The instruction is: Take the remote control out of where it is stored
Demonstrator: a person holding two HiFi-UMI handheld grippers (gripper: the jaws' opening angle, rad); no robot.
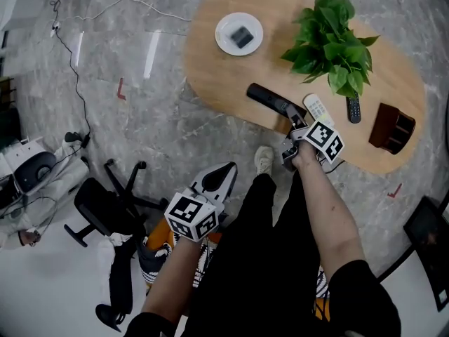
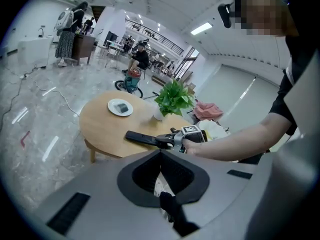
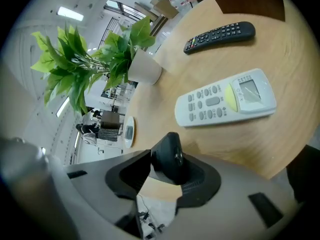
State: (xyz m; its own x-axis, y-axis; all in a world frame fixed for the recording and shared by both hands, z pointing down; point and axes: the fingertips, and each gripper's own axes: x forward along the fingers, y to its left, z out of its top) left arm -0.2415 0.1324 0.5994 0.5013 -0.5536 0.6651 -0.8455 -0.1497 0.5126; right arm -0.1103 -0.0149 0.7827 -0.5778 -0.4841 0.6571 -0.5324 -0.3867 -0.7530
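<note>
Black remote [image 1: 270,100] lies out along the near edge of the desk [image 1: 210,69], its end gripped in the jaws of the right gripper [image 1: 293,133]. White remote [image 1: 317,108] just beside. Left gripper [image 1: 226,173] well apart, off the desk, jaws closed, empty.

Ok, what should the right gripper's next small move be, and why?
Probably open the right gripper and let go: the long black remote in it is out of the brown holder and seems to lie along the table, beside the white remote.
</note>
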